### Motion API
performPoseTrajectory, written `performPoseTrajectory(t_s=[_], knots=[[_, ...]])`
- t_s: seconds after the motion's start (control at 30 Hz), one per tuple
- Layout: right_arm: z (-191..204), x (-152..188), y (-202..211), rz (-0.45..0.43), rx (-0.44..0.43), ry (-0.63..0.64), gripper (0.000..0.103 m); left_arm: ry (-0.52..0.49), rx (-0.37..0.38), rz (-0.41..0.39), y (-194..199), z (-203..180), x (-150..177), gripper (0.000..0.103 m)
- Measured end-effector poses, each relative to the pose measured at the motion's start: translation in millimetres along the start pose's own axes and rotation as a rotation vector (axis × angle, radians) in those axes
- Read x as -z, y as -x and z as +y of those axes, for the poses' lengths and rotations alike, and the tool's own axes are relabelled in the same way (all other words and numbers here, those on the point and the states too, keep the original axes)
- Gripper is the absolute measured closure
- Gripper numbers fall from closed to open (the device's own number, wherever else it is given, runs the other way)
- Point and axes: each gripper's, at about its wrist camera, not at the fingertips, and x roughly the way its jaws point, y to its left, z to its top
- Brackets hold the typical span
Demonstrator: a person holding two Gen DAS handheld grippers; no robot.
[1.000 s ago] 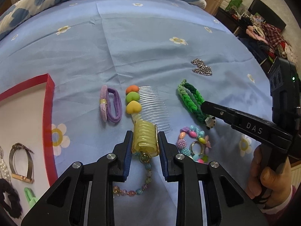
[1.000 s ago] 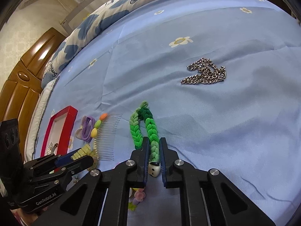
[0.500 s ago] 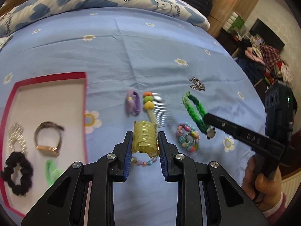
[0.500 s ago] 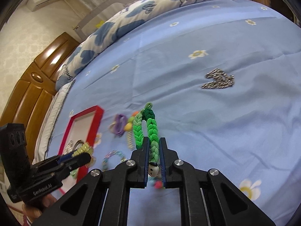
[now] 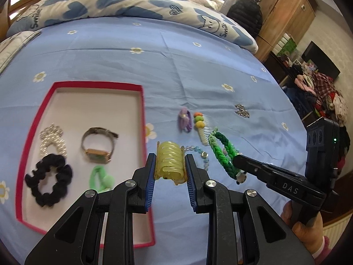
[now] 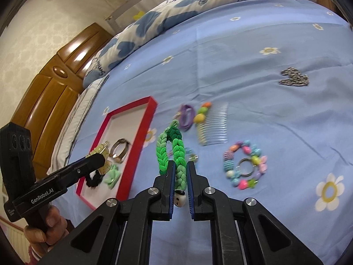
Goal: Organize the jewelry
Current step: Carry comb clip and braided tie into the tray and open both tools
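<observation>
While raised above the blue flowered bed sheet (image 5: 198, 70), left gripper (image 5: 170, 170) clamped on a translucent yellow plastic claw hair clip (image 5: 169, 162), beside the red-rimmed white tray (image 5: 141, 101). Right gripper (image 6: 179, 176) pinched narrow on a green braided fabric bracelet (image 6: 169, 150), lifted off the bed.

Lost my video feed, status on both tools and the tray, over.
Left tool shut on yellow hair claw. Right tool shut on green braided band. Red tray ahead, partly filled. Path looks clear.
</observation>
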Motion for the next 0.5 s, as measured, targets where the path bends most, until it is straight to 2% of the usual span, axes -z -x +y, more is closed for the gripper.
performPoseTrajectory(t_s=[0.5], knots=[[66.3,21.6,-29.7,0.067,-0.06,0.084,0.094,0.119,-0.07,-0.036,32.2,65.0,27.5,0.079]])
